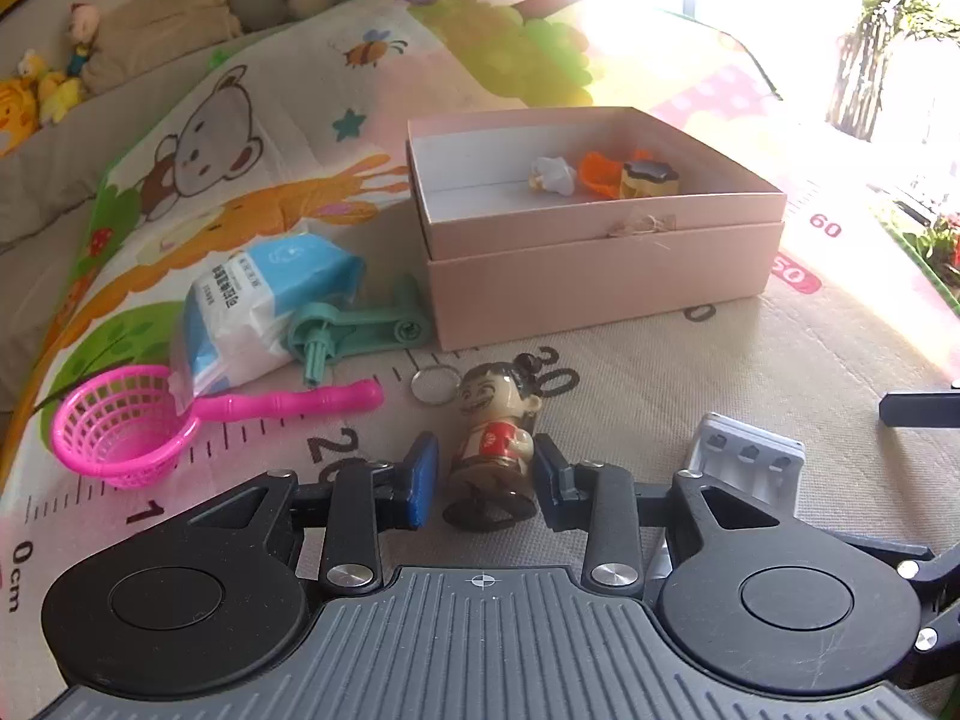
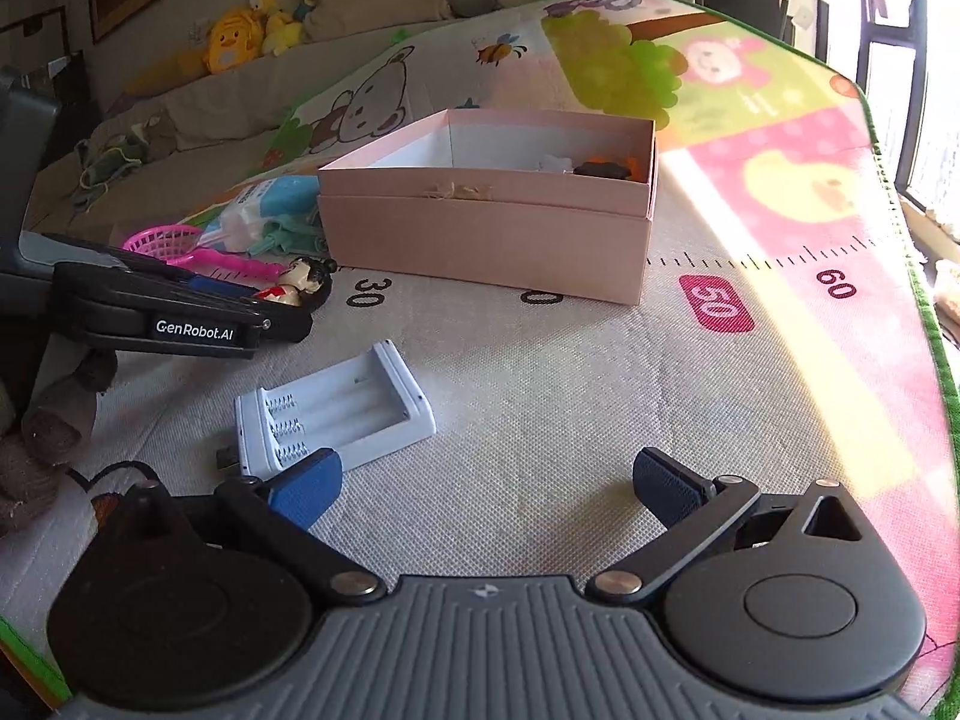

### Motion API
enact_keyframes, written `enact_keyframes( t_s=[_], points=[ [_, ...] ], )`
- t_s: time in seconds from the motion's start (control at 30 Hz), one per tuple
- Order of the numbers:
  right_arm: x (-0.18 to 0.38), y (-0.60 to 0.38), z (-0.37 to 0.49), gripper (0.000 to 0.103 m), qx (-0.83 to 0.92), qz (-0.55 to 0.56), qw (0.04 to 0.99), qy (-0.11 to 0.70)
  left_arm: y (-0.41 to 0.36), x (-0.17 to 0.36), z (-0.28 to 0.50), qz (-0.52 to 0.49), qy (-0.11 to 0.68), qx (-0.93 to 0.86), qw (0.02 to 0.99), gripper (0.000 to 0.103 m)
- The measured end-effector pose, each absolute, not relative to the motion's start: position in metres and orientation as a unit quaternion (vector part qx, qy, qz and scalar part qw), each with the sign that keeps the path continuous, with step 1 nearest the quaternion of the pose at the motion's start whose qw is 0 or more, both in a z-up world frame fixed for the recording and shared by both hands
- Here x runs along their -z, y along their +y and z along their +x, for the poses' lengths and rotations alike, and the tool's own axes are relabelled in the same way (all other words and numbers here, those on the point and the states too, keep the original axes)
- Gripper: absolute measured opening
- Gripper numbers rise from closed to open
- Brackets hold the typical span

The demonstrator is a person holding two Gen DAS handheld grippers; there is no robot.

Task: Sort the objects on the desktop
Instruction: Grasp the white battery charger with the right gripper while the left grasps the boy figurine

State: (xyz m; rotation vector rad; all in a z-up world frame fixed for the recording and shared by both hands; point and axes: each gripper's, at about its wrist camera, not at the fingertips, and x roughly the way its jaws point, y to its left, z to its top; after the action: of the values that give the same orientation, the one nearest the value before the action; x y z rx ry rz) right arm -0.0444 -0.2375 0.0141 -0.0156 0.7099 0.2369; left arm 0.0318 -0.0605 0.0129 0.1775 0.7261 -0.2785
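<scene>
Now we are straddling doll figurine (image 1: 495, 444) with left gripper (image 1: 486, 480), pads part-open, not yet touching; figurine lying at 7 o'clock from pink box (image 1: 600, 252). Judging it light, rigid, glossy: we are gripping mid-body. Right gripper (image 2: 486, 483) hanging wide open, empty.

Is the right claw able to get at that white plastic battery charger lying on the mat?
Probably yes. The right claw is wide open, and the white plastic battery charger lies just ahead to its left on the mat, with nothing between them.
</scene>
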Motion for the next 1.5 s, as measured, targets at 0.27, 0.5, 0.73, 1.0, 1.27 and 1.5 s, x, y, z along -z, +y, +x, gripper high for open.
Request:
enact_keyframes(
  t_s=[0.27,0.5,0.73,1.0,1.27,1.5],
  points=[
    [-0.013,-0.230,-0.040,0.103,-0.114,-0.038,0.924,0.362,-0.048,-0.015,-0.015,0.098,0.356,0.156,0.916,0.035],
    [-0.012,-0.227,-0.042,0.103,-0.110,-0.045,0.926,0.357,-0.011,-0.013,-0.017,0.109,0.345,0.069,0.930,0.055],
    [-0.012,-0.227,-0.041,0.103,-0.108,-0.045,0.927,0.357,0.018,-0.019,-0.003,0.073,0.351,0.013,0.933,0.068],
    [-0.020,-0.228,-0.039,0.103,-0.133,-0.040,0.919,0.368,0.026,-0.029,-0.015,0.046,0.338,0.017,0.940,0.092],
    [-0.040,-0.193,-0.045,0.103,-0.250,-0.091,0.903,0.336,0.036,-0.026,-0.020,0.046,0.351,0.008,0.935,0.096],
    [-0.024,-0.177,-0.023,0.099,-0.265,-0.111,0.887,0.361,0.029,-0.029,-0.020,0.032,0.355,0.045,0.933,0.096]
  ],
)
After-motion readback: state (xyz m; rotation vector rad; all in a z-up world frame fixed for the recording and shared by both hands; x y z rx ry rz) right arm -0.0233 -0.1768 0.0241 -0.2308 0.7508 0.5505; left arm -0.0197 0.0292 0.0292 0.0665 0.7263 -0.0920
